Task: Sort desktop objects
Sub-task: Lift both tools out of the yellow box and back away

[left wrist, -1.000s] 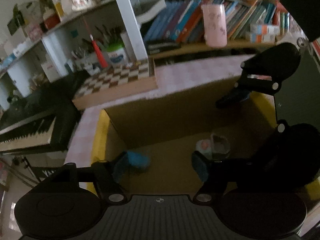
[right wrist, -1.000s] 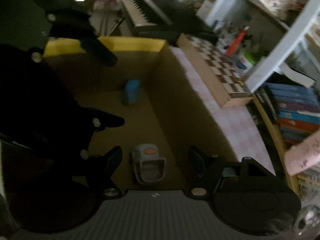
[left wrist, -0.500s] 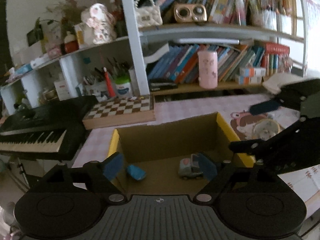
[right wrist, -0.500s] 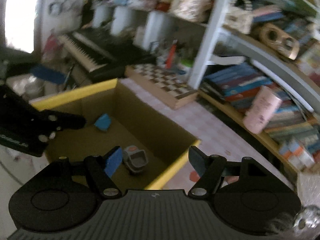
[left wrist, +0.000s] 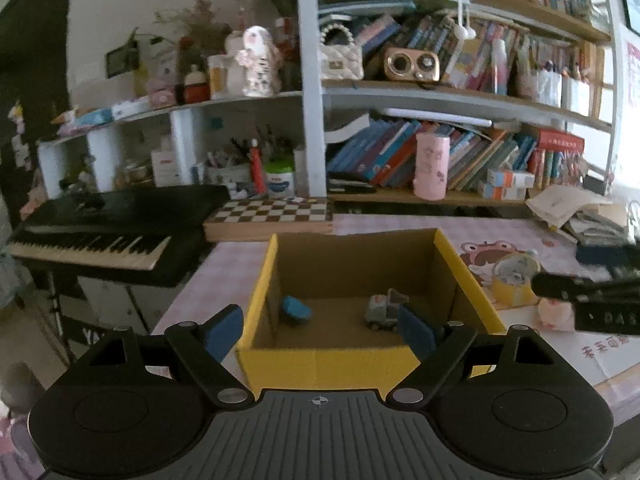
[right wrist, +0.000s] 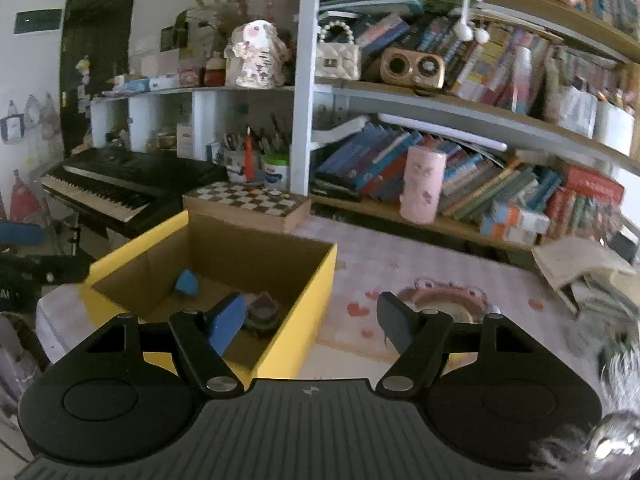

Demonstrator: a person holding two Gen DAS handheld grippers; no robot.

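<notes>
Both your tools are empty with fingers apart: the left tool hangs before the near wall of the box, the right tool above its right wall. Inside the box lie a blue piece and a toy truck — so this drop looks done. The next step, I think, is a new pick. On the worktop right of the box stand a yellow cup and a pink figure — bring the right tool over one and close on it.
</notes>
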